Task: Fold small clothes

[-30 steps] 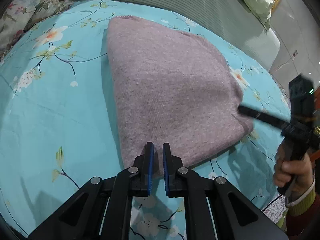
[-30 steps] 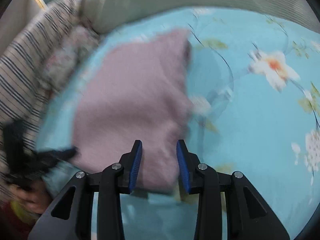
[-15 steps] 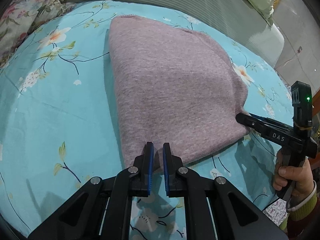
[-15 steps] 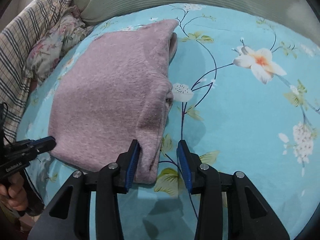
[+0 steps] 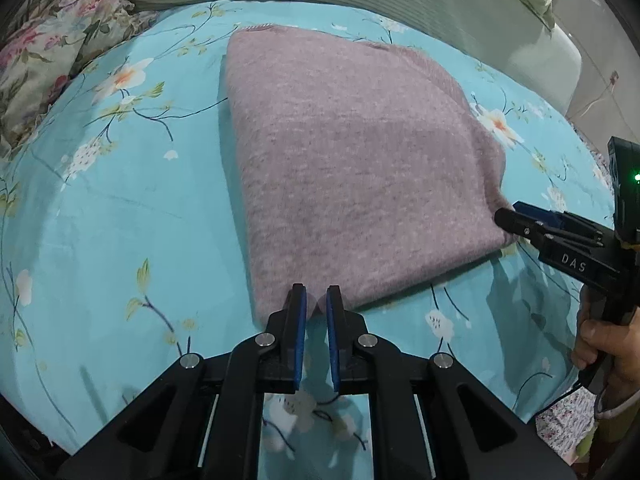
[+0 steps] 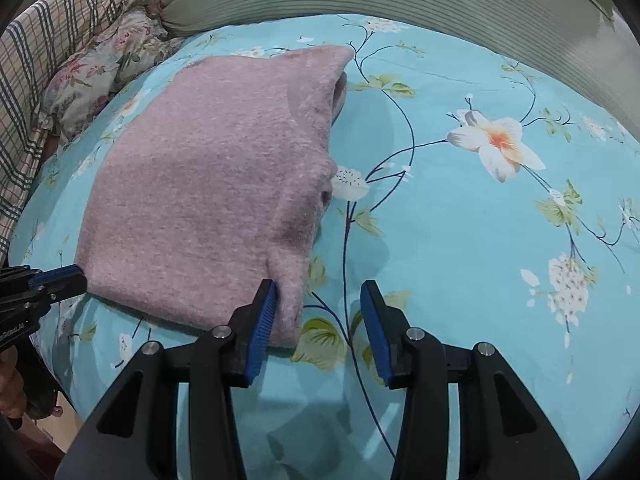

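Left hand-held gripper (image 5: pixel 316 300) nearly closed at folded mauve sweater's (image 5: pixel 352 160) corner, grip unclear; right hand-held gripper (image 6: pixel 320 300) gapes wide beside it on a floral bed (image 6: pixel 460 220).

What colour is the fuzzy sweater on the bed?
The sweater is a soft dusty pink-purple, plain with no pattern. It shows best in the left wrist view.

Your left gripper (image 5: pixel 316 300) covers the sweater's (image 5: pixel 352 168) near corner; whether fabric sits between its blue pads cannot be told. The right wrist view cuts off that gripper's body at the left edge. The sweater's inner folds lie hidden beneath its top layer.
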`<state>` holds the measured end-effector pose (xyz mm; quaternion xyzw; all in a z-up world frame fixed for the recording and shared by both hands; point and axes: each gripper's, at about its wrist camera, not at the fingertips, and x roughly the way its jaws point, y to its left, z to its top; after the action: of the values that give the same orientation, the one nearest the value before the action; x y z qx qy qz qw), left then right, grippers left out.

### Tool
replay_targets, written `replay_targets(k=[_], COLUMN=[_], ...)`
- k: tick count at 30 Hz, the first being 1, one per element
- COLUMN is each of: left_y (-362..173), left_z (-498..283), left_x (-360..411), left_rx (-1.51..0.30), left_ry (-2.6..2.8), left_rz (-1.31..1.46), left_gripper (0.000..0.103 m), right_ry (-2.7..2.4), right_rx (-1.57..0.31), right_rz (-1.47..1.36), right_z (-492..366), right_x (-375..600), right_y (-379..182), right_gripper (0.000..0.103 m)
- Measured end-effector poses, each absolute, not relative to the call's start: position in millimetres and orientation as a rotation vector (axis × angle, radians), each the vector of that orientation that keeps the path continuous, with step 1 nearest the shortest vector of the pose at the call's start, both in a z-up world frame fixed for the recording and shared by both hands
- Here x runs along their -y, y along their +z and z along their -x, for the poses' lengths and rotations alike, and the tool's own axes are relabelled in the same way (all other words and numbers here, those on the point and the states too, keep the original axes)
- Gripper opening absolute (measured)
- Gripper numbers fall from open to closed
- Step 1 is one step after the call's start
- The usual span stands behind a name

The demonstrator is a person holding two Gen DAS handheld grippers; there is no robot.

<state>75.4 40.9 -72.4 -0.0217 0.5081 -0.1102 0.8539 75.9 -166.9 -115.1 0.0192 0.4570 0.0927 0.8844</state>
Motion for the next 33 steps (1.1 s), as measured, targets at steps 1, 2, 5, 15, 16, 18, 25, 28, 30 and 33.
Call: replay_targets(k=[1, 2, 5, 15, 16, 18, 25, 28, 30, 33], left_y=[-72, -71, -65, -34, -30, -25, -14, -10, -8, -8], left_z=[-73, -70, -60, -39, -37, -36, -34, -35, -37, -43], left_x=[-40, -40, -38, -45, -46, -47, -51, -53, -54, -56], left_rx=[-1.072, -1.073, -1.065, -0.983, -0.976, -0.966, -0.934, -0.917, -0.910, -0.909], left_ry=[-0.224, -0.217, -0.192, -0.117, -0.113, -0.106, -0.074, -0.060, -0.050, -0.045], left_rz=[0.035, 0.026, -0.007, -0.049, -0.048, -0.046, -0.070, -0.080, -0.085, -0.080], left_gripper=[0.011, 0.011, 0.026, 0.052, 0.055, 0.056, 0.062, 0.063, 0.069, 0.071], right_ry=[0.190, 0.187, 0.180, 0.230, 0.237, 0.250, 0.292, 0.315, 0.327, 0.335], right_rx=[-0.951, -0.952, -0.953, -0.935, -0.929, -0.916, -0.870, -0.861, -0.859, -0.863], right_rz=[-0.039, -0.039, -0.043, -0.135, -0.145, -0.159, -0.199, -0.227, -0.237, -0.252], right_z=[-75, -73, -65, -46, -44, -41, -36, -40, -46, -59], right_x=[168, 168, 169, 177, 178, 178, 177, 178, 178, 181], right_y=[-115, -114, -113, -99, -96, -91, -72, -67, -66, -66], right_gripper=[0.045, 0.045, 0.045, 0.046, 0.046, 0.046, 0.046, 0.046, 0.046, 0.047])
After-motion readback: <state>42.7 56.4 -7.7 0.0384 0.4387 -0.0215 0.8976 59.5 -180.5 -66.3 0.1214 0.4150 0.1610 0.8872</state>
